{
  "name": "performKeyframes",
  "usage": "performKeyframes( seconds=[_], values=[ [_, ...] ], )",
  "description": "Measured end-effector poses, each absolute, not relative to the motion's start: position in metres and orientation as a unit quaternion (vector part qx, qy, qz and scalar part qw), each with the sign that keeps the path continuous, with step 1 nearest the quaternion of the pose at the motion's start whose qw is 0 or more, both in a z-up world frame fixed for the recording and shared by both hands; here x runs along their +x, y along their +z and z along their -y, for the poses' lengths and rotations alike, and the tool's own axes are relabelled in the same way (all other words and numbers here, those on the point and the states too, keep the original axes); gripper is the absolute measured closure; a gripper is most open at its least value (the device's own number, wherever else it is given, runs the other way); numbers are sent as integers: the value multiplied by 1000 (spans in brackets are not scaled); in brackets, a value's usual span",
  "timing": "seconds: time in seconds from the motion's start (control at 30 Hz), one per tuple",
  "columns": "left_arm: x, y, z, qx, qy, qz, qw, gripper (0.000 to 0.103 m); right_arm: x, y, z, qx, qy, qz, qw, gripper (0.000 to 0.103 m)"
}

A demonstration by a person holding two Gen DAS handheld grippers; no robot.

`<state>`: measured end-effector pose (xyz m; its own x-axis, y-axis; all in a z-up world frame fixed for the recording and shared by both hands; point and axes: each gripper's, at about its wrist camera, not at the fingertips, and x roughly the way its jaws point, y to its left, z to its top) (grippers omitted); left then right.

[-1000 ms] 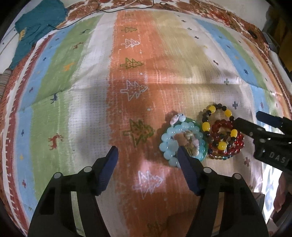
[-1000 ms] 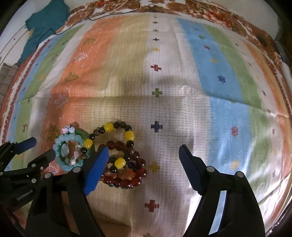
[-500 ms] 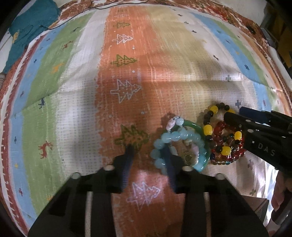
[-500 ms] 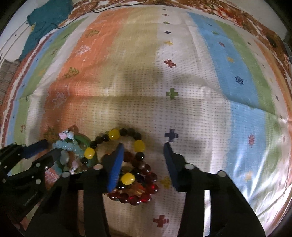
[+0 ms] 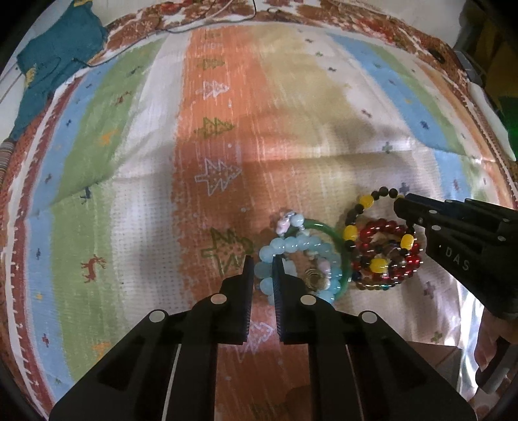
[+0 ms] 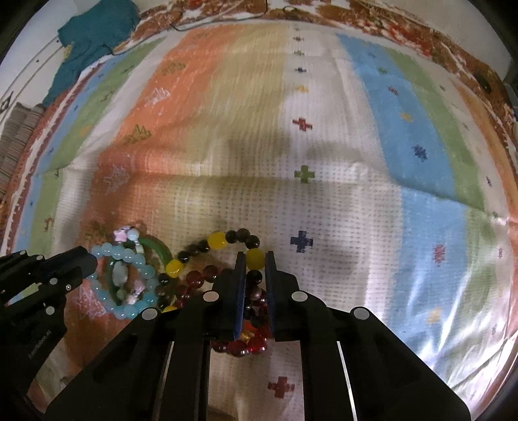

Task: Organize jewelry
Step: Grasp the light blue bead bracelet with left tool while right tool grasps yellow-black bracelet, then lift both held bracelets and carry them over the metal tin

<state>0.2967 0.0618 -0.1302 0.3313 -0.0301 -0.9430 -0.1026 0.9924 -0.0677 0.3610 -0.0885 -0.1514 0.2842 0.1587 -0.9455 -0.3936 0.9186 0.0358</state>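
Observation:
Two small heaps of bracelets lie side by side on a striped cloth [image 5: 226, 97]. The left heap holds a pale blue bead bracelet [image 5: 291, 244], a green bangle [image 5: 336, 236] and a small gold charm. My left gripper [image 5: 262, 262] is closing, its pads against the blue beads at that bracelet's left edge. The right heap holds a yellow-and-black bead bracelet [image 6: 217, 241] on top of red bead bracelets [image 6: 239, 349]. My right gripper [image 6: 254, 256] is closing on a yellow bead of the yellow-and-black bracelet, which sits between its pads.
A teal garment [image 5: 58, 58] lies at the cloth's far left corner, with a thin dark cable [image 5: 207, 22] along the far edge. Bare striped cloth stretches beyond and to both sides of the heaps. A hand [image 5: 495, 330] shows behind the right gripper.
Both grippers went from wide open to nearly closed, the left around the pale blue beads and the right around a yellow bead. The bracelets have stayed where they lay.

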Motion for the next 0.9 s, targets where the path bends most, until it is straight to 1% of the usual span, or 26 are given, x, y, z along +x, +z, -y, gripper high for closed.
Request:
performKeyframes(
  seconds=[0.37, 0.9],
  values=[
    [277, -84, -41, -61, -1, -536, 842, 92, 328, -111, 98, -96, 213, -528, 817, 91],
    [246, -39, -29, -72, -17, -496, 865, 92, 293, -72, 107, -102, 219, -469, 850, 91]
  ],
)
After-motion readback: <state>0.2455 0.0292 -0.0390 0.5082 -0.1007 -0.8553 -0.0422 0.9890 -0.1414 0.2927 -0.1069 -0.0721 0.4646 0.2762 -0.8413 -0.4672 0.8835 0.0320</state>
